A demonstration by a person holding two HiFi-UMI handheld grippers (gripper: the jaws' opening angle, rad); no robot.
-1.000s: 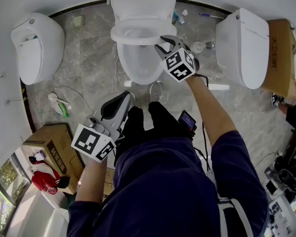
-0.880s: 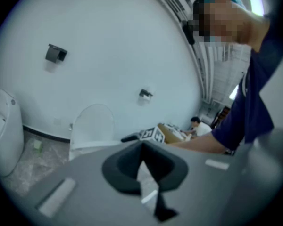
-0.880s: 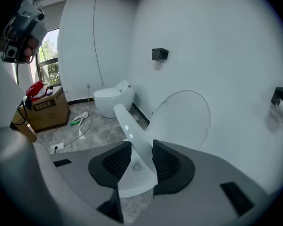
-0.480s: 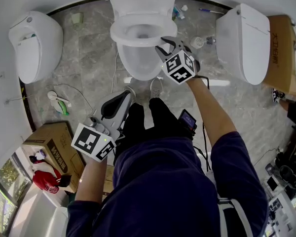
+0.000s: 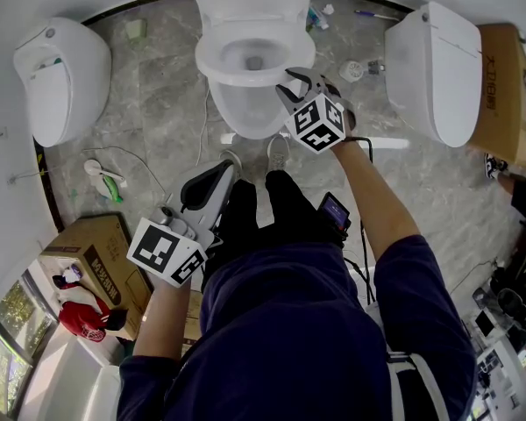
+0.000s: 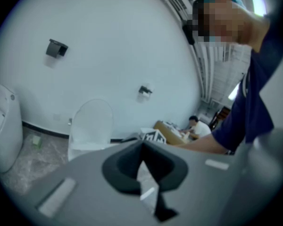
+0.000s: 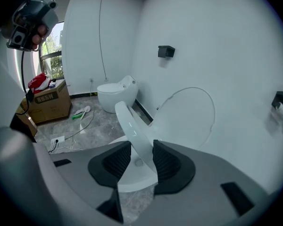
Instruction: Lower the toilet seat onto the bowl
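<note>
The white toilet (image 5: 245,112) stands at the top middle of the head view, its lid (image 7: 188,112) upright against the wall. The seat ring (image 5: 237,79) is tilted partway down over the bowl (image 7: 132,180). My right gripper (image 5: 291,82) reaches in from the right and is shut on the seat's front right rim. In the right gripper view the rim (image 7: 129,121) runs up between the two ribbed pads of my right gripper (image 7: 141,161). My left gripper (image 5: 221,172) hangs low by the person's knee, shut and empty, pointing toward the toilet (image 6: 89,126).
Two more white toilets stand at the left (image 5: 61,82) and right (image 5: 438,77). Cardboard boxes sit at lower left (image 5: 92,257) and far right (image 5: 504,103). A green-handled brush (image 5: 110,187) and loose cables lie on the marble floor. A person (image 6: 195,124) sits far off.
The seat has tipped lower over the bowl, with my right gripper following it down and slightly toward me. My left gripper has stayed where it was.
</note>
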